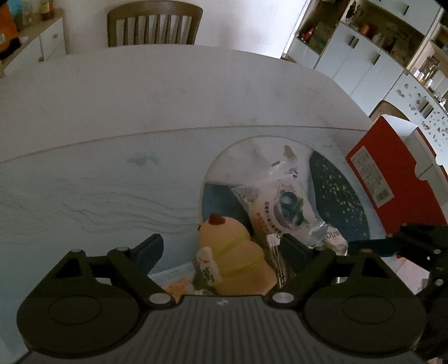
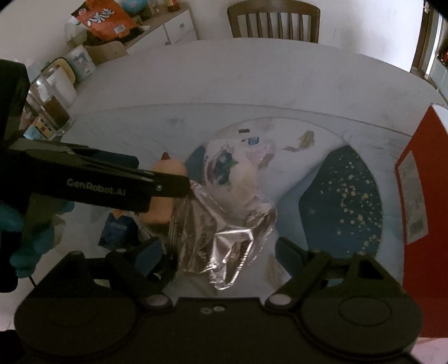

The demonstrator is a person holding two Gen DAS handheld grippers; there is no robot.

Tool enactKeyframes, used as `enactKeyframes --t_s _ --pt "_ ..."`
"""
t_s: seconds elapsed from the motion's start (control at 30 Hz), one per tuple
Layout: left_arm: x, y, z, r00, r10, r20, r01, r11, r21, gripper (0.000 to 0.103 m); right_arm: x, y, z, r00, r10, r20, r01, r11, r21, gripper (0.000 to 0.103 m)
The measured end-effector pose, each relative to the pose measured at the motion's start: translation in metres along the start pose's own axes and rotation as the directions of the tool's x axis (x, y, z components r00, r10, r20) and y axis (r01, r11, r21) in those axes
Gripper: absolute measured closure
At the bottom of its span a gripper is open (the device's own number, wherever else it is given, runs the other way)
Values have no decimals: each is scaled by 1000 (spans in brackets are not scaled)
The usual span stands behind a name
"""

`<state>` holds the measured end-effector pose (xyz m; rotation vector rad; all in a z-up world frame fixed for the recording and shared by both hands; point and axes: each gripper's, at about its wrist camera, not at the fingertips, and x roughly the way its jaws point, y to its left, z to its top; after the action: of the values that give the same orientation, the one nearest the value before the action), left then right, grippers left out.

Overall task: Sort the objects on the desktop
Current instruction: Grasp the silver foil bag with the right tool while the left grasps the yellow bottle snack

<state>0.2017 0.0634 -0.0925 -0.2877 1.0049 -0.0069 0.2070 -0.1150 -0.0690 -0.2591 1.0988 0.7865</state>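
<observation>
the left hand-held gripper (image 1: pixel 221 246) stands released, its jaws wide on either side of a cream toy figure (image 1: pixel 235 254) with a red tuft and yellow-green bands; the pads do not press on it, and the toy's base is cut off behind the gripper body; the right hand-held gripper (image 2: pixel 218 249) is likewise released, jaws apart around the crinkled silver end of a snack packet (image 2: pixel 224 212) with a blueberry print, no pad visibly touching the foil; the packet lies on the tabletop (image 1: pixel 168 92) over a round pale patch of a printed mat (image 1: pixel 84 190), just at 3 o'clock of the toy in the left wrist view; in the right wrist view the left gripper's arm crosses from 9 o'clock and hides most of the toy, so only its top and lower flank show; a small blue carton (image 2: pixel 117 232) at 8 o'clock of the packet is half hidden and its print is unreadable; a red box (image 1: pixel 397 182) at 3 o'clock runs off the frame edge; a teal gloved hand (image 2: pixel 25 240) is partly cut off at the left rim; a wooden chair (image 1: pixel 154 25) stands at 12 o'clock beyond the tabletop; shelf contents at the far right are too blurred to tell.
</observation>
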Motion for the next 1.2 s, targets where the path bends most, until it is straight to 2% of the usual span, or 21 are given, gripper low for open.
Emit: enactKeyframes --t_s 0.17,0.43,0.6,0.87,1.2 --pt "7 -1 0 1000 -23 -11 23 1000 -4 16 6 -1 0 1000 -4 -15 4 1000 6 23" --pt "14 -6 4 997 -71 -23 71 997 -8 29 8 -8 -1 999 -22 -23 23 999 25 35" --pt "18 -12 6 996 -87 -36 86 996 -11 48 4 -11 -3 1000 -24 -19 24 999 26 45" --pt "17 -15 4 997 -74 -32 73 997 -27 52 -1 -16 -5 1000 -21 -16 21 999 38 50" --pt "-7 -19 -2 997 -79 -22 78 996 -39 53 -22 -17 -10 1000 -3 13 3 999 46 51"
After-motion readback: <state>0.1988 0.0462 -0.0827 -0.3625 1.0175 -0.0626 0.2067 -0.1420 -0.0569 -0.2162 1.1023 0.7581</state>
